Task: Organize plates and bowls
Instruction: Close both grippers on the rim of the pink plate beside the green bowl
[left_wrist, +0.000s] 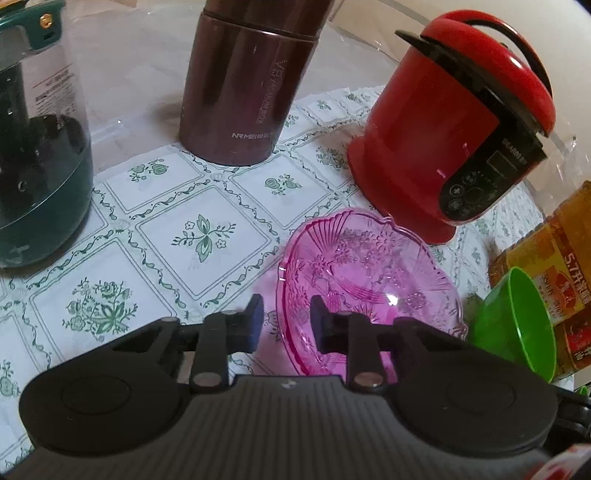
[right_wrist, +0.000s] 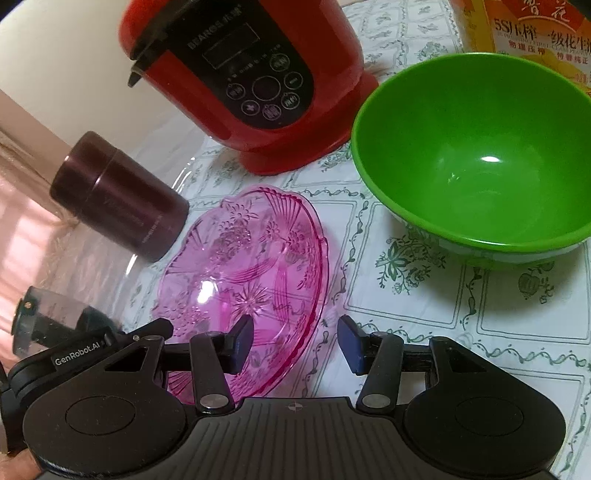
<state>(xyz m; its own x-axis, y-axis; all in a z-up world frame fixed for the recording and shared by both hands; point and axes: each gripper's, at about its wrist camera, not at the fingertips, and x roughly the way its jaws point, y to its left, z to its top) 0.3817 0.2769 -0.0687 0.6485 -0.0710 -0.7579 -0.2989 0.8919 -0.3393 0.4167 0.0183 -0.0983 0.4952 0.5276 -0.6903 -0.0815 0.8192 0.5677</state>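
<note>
Tablecloth holds one pink plate, one green bowl.

Home dining table: rice cooker, tablecloth.

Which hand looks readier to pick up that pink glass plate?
Probably the left. The left gripper straddles the pink plate's near rim. The right gripper also has one finger over its edge, but its jaws stand wider.
</note>
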